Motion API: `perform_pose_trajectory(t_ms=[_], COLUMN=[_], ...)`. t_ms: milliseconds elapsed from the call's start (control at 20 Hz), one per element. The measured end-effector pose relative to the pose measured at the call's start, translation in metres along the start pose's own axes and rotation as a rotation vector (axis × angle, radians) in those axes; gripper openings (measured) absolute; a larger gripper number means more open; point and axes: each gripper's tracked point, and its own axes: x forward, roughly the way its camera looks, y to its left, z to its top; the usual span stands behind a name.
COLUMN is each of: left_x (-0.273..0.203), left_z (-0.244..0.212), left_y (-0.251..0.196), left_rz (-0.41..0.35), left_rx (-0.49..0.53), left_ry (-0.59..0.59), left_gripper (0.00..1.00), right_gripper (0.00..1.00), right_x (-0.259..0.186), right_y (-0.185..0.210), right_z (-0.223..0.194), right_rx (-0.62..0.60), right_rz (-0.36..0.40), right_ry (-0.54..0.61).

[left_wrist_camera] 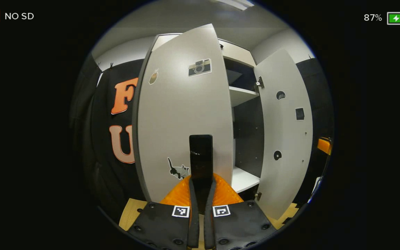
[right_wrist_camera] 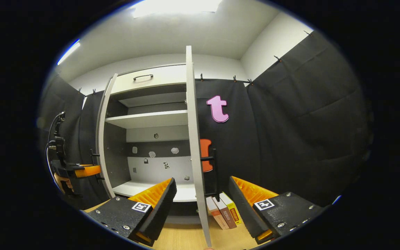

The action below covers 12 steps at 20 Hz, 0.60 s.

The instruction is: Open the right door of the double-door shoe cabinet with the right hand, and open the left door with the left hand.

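Left gripper view, left gripper (left_wrist_camera: 201, 194) fingers clamp left door (left_wrist_camera: 182, 114) handle (left_wrist_camera: 200, 156).

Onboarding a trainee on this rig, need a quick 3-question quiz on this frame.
1. True or false: the right door stands edge-on between the open jaws of the right gripper.
2. What is the left gripper clamped on? A) a shelf B) the left door's handle C) a book
3. How many books stand right of the cabinet?

Key: 1 true; 2 B; 3 three.
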Motion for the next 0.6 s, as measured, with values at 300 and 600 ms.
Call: perform_pose_trajectory(t_ms=[300,600], left_x=[-0.018,-0.029], left_z=[0.003,0.004], left_y=[0.008,0.024], left_rz=[0.03,0.098], left_rx=[0.011,0.032], left_ry=[-0.023,-0.023], left_gripper=[0.08,0.07], right_gripper=[0.92,0.92], right_x=[-0.001,0.009], right_y=[0.023,0.038], right_z=[0.005,0.0], right_rx=[-0.005,0.006], right_rz=[0.037,0.067], right_ry=[-0.015,-0.003])
